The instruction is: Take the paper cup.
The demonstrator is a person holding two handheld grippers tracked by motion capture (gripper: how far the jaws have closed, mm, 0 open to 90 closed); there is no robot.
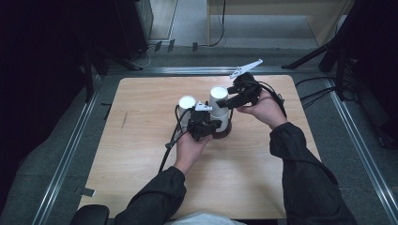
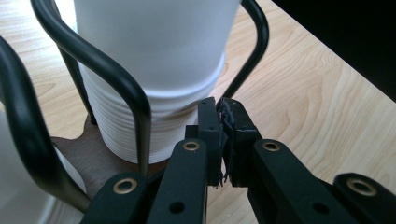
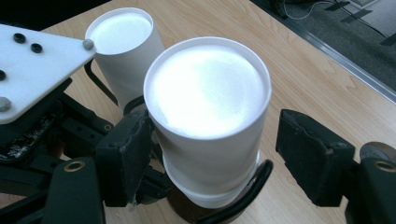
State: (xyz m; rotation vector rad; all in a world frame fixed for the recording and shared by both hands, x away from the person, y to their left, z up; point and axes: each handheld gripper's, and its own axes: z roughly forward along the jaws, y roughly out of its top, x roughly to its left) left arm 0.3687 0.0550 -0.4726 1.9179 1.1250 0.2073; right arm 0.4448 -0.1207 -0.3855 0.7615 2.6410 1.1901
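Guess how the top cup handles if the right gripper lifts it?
Probably light and easily crushed: the top cup looks like thin foam. It sits nested in a ribbed cup inside a wire holder, so it may stick or drag that one up. The right gripper is open around it, not pressing.

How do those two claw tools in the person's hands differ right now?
The left gripper has its jaws shut together, low beside the stacked white cups; the right gripper stands open around the cup stack's top, one pad touching, the other clear. The left works near the rack's base, the right higher up. Both are black, two-jawed and hand-held.
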